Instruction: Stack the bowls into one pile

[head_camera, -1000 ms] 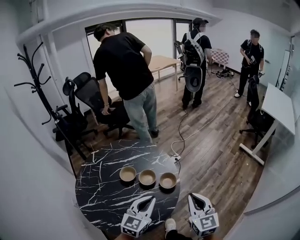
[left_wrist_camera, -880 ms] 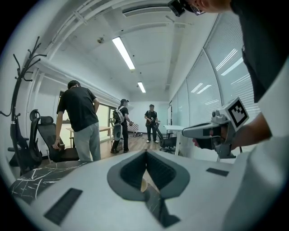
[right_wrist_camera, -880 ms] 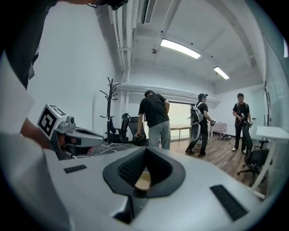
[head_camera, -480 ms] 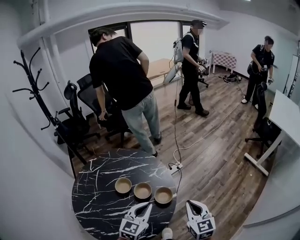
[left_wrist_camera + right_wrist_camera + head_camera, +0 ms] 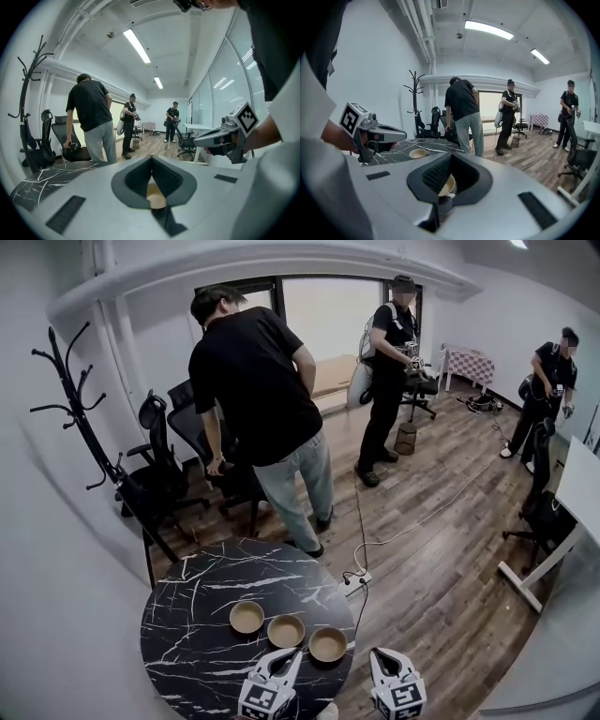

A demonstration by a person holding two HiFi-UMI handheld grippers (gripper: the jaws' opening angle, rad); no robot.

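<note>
Three tan bowls stand in a slanted row on the round black marble table (image 5: 187,634): a left bowl (image 5: 247,617), a middle bowl (image 5: 286,631) and a right bowl (image 5: 328,645). My left gripper (image 5: 292,658) is shut and empty, just short of the middle and right bowls at the table's near edge. My right gripper (image 5: 382,655) is also shut and empty, off the table's right rim. In the left gripper view a bowl (image 5: 156,195) shows below the shut jaws. In the right gripper view one bowl (image 5: 446,185) shows under the jaws and another bowl (image 5: 417,153) lies beyond the left gripper (image 5: 379,134).
A person in a black shirt (image 5: 258,399) stands at the table's far side beside office chairs (image 5: 164,474). A coat stand (image 5: 80,418) is at the left. A power strip and cable (image 5: 356,579) lie on the floor by the table. Two more people stand further back.
Both grippers have come lower and closer to the bowls, still shut. The head view has shifted, and the people at the back have moved.
</note>
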